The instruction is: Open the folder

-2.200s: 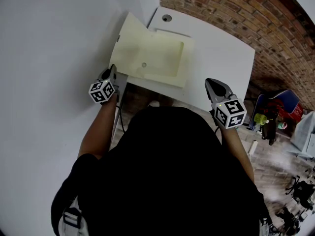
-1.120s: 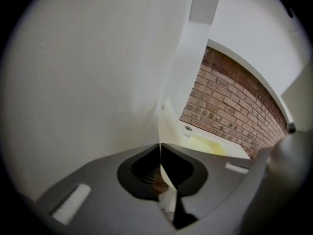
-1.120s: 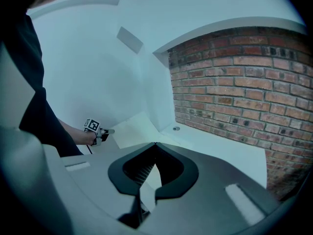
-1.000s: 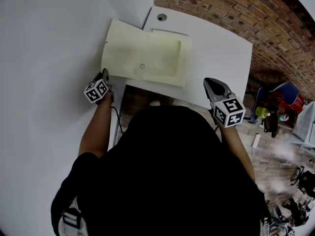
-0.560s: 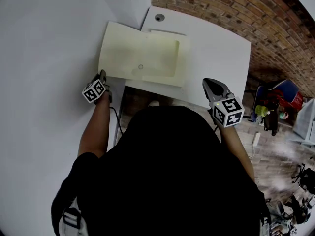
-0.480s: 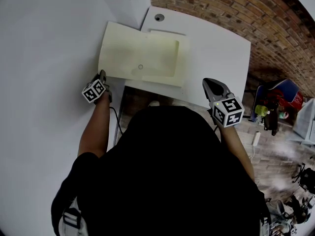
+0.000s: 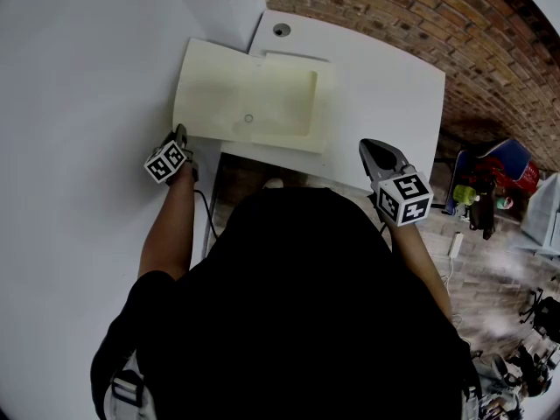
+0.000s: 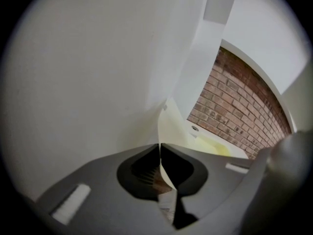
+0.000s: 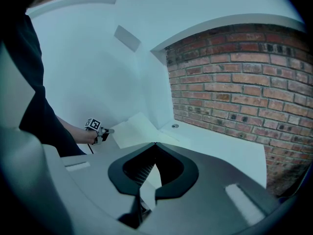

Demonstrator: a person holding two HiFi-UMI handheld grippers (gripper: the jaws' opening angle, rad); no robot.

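Note:
A pale yellow folder [image 7: 271,103] lies open on the white table [image 7: 385,94]. Its front cover [image 7: 206,86] is spread out to the left, past the table's edge. My left gripper [image 7: 180,132] is shut on the cover's near left corner. In the left gripper view the thin cover sheet [image 8: 173,131] runs out from between the closed jaws of my left gripper [image 8: 160,145]. My right gripper [image 7: 367,147] hovers shut at the table's front edge, right of the folder, holding nothing. The right gripper view shows my right gripper [image 9: 155,144] with its tips together, and the folder [image 9: 134,129] beyond with my left gripper [image 9: 108,130] at its corner.
A white wall [image 7: 87,77] stands close on the left, and a brick wall [image 7: 420,7] runs behind the table. A round cable hole [image 7: 281,30] sits at the table's far corner. Coloured clutter [image 7: 490,191] lies on the floor to the right.
The left gripper has drawn the cover further left and flatter, so the folder lies wider open. The right gripper has stayed where it was.

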